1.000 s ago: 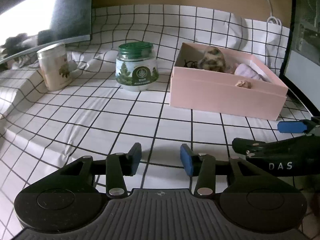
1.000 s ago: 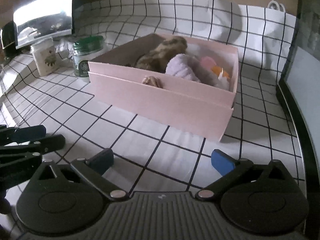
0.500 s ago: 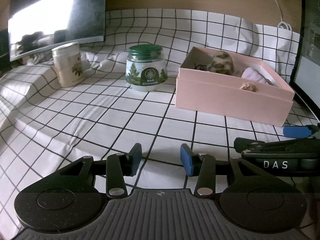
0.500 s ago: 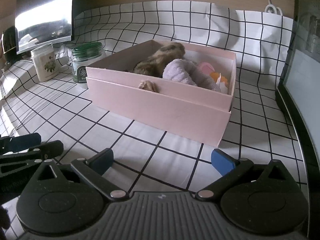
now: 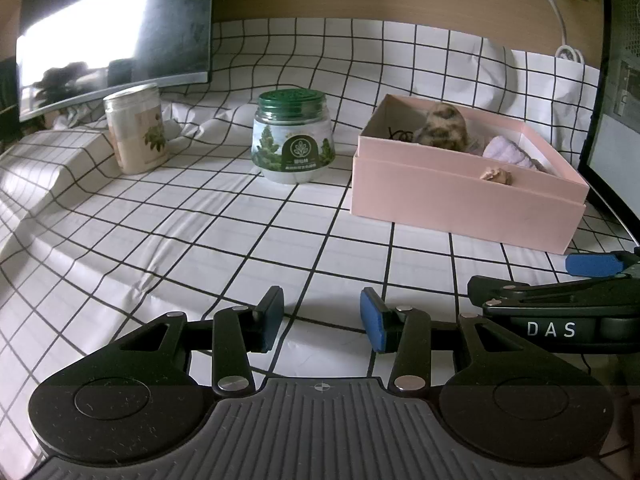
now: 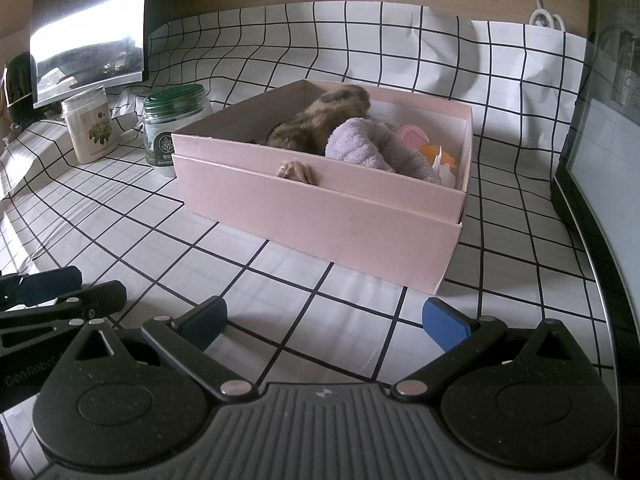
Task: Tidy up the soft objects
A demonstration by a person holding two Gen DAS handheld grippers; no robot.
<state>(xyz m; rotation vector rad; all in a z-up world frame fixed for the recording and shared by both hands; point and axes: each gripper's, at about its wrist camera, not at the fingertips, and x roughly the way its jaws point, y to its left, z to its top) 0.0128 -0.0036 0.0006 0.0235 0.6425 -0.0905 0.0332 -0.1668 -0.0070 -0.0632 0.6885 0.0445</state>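
Left wrist: checked cloth (image 5: 224,240) wrinkled; both hand-held grippers (image 5: 322,322) (image 6: 324,318) spread, empty

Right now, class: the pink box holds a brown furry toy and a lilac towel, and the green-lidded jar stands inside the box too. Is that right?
Not quite. The jar stands outside the pink box, on the checked cloth beside it, as the right wrist view shows. The brown furry toy and lilac towel are indeed in the box.
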